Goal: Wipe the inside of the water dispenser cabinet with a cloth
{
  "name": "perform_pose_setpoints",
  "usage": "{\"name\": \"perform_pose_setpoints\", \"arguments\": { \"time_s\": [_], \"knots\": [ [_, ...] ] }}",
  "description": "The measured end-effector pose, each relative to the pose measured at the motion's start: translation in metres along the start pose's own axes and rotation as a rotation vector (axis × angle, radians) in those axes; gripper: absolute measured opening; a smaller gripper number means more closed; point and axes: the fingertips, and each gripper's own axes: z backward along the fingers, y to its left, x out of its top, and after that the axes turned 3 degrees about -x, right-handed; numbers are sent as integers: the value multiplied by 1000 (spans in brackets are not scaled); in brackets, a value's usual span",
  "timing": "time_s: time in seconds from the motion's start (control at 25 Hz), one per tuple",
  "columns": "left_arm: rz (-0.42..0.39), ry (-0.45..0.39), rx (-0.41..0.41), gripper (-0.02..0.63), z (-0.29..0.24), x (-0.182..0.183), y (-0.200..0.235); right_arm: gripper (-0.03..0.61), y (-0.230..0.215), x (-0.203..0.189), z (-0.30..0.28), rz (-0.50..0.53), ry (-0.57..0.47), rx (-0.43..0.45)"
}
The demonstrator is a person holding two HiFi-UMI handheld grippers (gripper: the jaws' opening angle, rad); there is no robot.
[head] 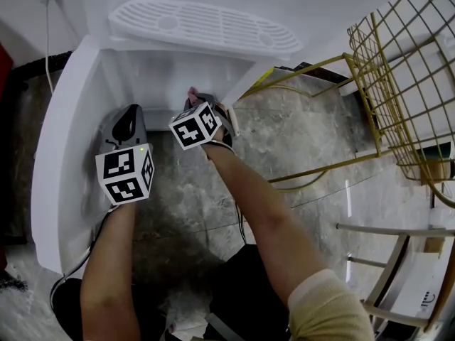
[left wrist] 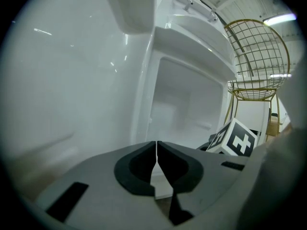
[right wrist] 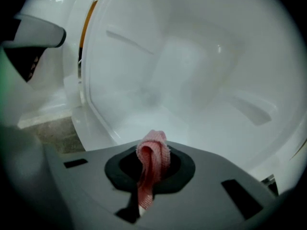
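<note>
The white cabinet (head: 160,77) stands open at floor level, its door (head: 60,141) swung out to the person's left. The right gripper (right wrist: 152,169) is clenched on a pink cloth (right wrist: 153,151), which sticks up in a fold between the jaws, and it points into the cabinet's mouth just above the lower lip. The left gripper (left wrist: 157,150) is pressed shut with nothing in it and sits just beside the door's inner face. A slotted white tray (head: 206,23) caps the unit above. To the right, a gold wire chair (head: 398,84) stands close on the grey marbled floor (head: 306,141). A cord (head: 48,45) hangs down the wall behind.
</note>
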Motion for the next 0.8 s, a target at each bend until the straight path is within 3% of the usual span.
{"name": "perform_pose_setpoints", "arguments": {
  "time_s": [0.16,0.64,0.8],
  "knots": [
    [-9,7,-2,17,1,-3,1,28,9,5,-1,-81,-33,70],
    [17,35,9,17,3,-15,6,28,37,21,6,-142,-144,269],
    [19,39,15,17,2,-17,6,28,51,30,13,-120,-176,342]
  ]
}}
